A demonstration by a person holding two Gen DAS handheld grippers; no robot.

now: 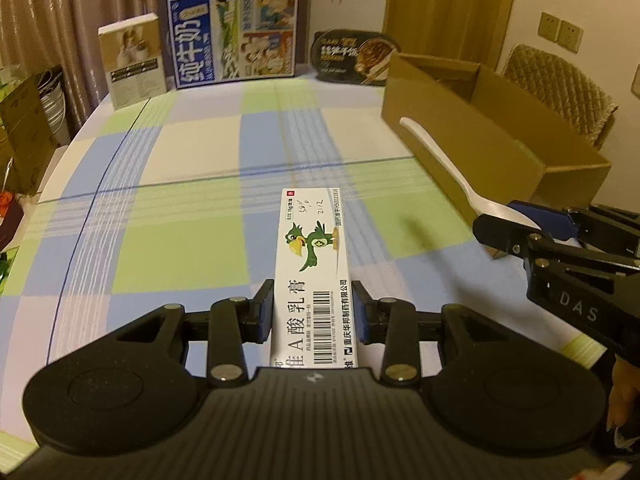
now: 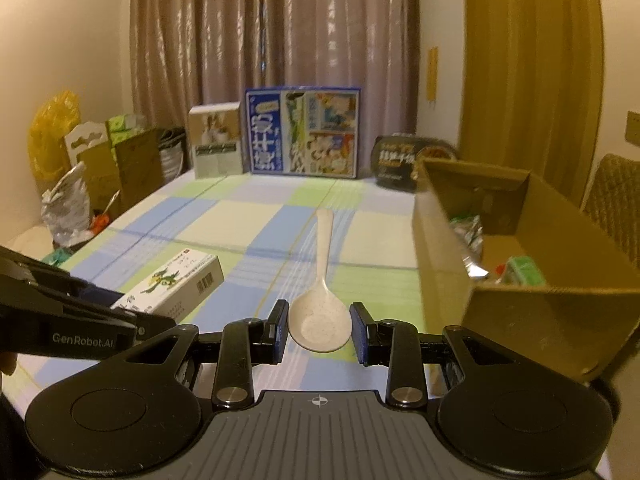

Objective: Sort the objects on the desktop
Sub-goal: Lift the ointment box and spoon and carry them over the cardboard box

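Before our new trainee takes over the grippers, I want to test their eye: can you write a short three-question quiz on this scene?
1. True or false: the left gripper holds the long white medicine carton with a green bird print.
2. Which end of the cream speckled plastic rice spoon sits between the right gripper fingers: A) handle, B) bowl?
3. Fill in: the open brown cardboard box lies to the spoon's ____ in the right wrist view.

Key: 1 true; 2 B; 3 right.

The ointment box (image 1: 312, 264) lies on the table (image 1: 192, 184), left of the spoon (image 1: 460, 172) and cardboard box (image 1: 480, 136).
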